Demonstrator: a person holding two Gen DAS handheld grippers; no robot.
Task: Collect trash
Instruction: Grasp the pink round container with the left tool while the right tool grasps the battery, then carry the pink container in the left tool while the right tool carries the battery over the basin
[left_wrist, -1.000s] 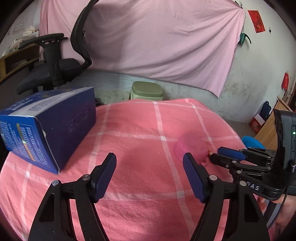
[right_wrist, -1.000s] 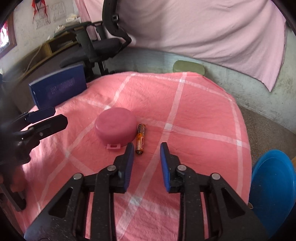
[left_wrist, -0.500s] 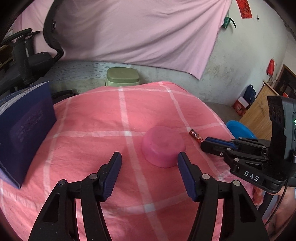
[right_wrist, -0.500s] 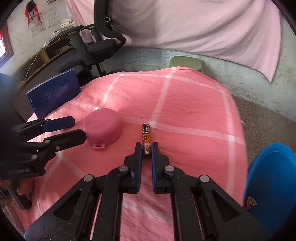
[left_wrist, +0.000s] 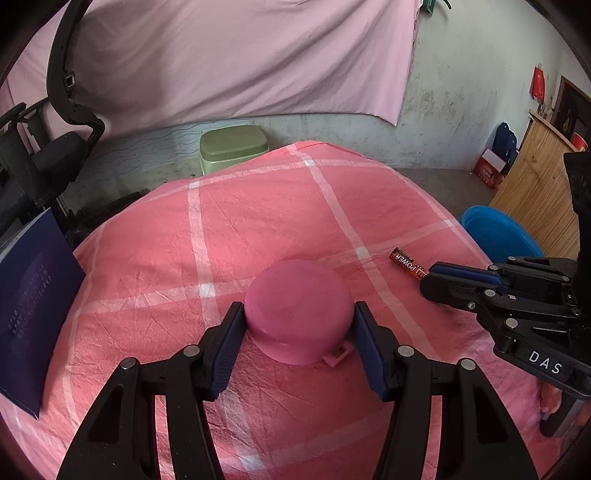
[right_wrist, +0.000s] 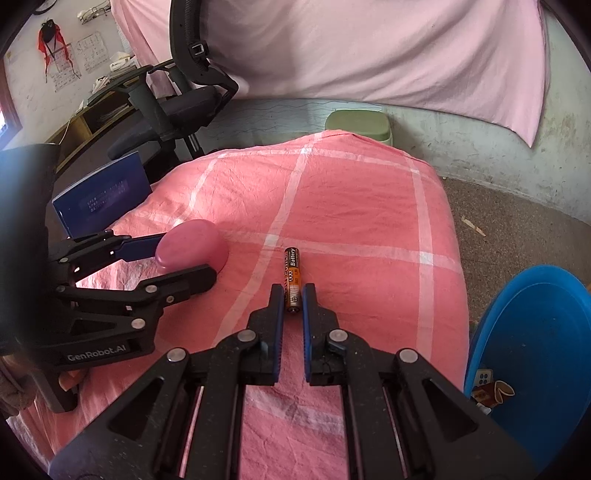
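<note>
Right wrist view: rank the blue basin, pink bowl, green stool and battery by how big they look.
1. blue basin, cut off by the frame and nearest
2. pink bowl and green stool, alike; the stool stands farther off
3. battery

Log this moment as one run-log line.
left gripper: closing around upturned pink plastic bowl | right gripper: shut on orange-black battery | surface: pink checked cloth

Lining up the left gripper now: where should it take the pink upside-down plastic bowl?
Across the round side wall of the pink upside-down plastic bowl, from the near side, one finger on each flank. Keep off the small tab at its near rim.
</note>
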